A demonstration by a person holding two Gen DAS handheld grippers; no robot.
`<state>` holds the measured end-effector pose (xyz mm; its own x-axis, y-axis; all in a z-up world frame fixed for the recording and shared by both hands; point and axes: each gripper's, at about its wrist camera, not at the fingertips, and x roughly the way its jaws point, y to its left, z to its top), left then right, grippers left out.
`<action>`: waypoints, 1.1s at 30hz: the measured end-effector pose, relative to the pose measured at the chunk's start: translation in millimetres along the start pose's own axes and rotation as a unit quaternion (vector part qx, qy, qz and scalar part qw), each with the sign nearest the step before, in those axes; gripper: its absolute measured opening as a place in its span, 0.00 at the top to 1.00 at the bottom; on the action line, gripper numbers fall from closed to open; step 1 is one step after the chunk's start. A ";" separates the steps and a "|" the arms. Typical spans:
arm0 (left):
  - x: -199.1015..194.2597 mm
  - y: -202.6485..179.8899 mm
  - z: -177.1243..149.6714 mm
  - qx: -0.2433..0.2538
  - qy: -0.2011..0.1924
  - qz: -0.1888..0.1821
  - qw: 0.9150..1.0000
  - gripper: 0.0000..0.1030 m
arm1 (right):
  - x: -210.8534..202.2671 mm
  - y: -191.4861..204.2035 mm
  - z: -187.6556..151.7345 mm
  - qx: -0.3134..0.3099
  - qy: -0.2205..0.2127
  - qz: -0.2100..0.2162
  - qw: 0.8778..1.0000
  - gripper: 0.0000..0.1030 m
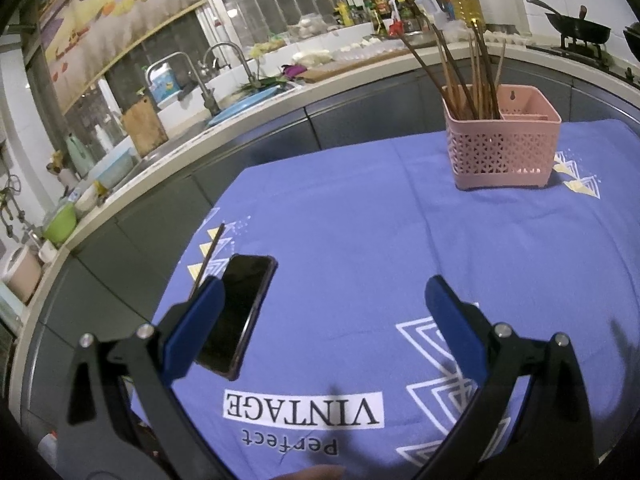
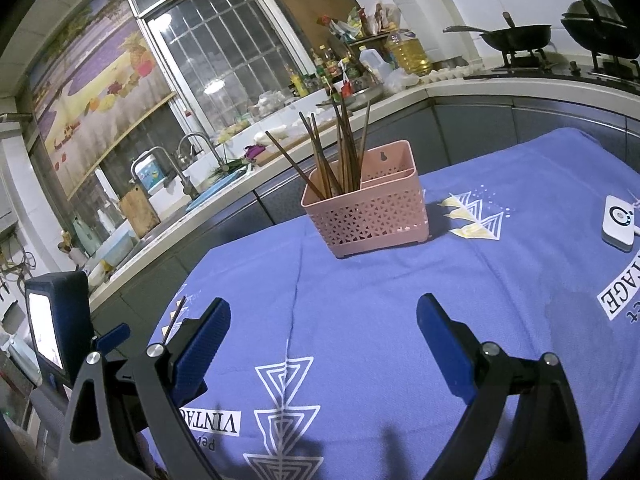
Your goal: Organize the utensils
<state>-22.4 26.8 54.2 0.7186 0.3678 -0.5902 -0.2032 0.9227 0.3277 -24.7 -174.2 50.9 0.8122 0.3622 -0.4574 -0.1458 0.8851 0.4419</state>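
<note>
Chopsticks (image 1: 472, 76), dark brown and long, stand bunched and fanning outward in the left compartment of a pink perforated utensil basket (image 1: 504, 148) at the far side of the blue tablecloth (image 1: 352, 220); its right compartment looks empty from here. One stray chopstick (image 1: 208, 258) lies flat near the cloth's left edge, just beside a black phone (image 1: 236, 312). The left gripper (image 1: 324, 292) hovers with its blue fingers spread wide, holding nothing. The right gripper (image 2: 324, 312) is likewise spread and empty. A small white device (image 2: 618, 222) rests at the right, well apart from the basket.
</note>
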 end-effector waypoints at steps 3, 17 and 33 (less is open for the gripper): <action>-0.1 -0.2 0.3 0.000 0.001 -0.001 1.000 0.06 | -0.2 -0.7 0.6 0.001 0.000 0.000 1.000 0.10; -0.4 -1.0 -3.4 0.008 -0.004 0.015 1.000 0.06 | 0.5 -3.7 2.2 0.001 0.001 0.001 1.000 0.10; -2.1 0.5 -2.3 0.020 -0.017 0.038 0.999 0.06 | -0.1 -2.9 2.1 0.001 0.001 0.001 1.000 0.10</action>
<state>-25.6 26.8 53.9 0.7242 0.4314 -0.5379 -0.2311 0.8869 0.4001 -23.2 -177.4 51.3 0.8108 0.3653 -0.4573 -0.1470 0.8834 0.4449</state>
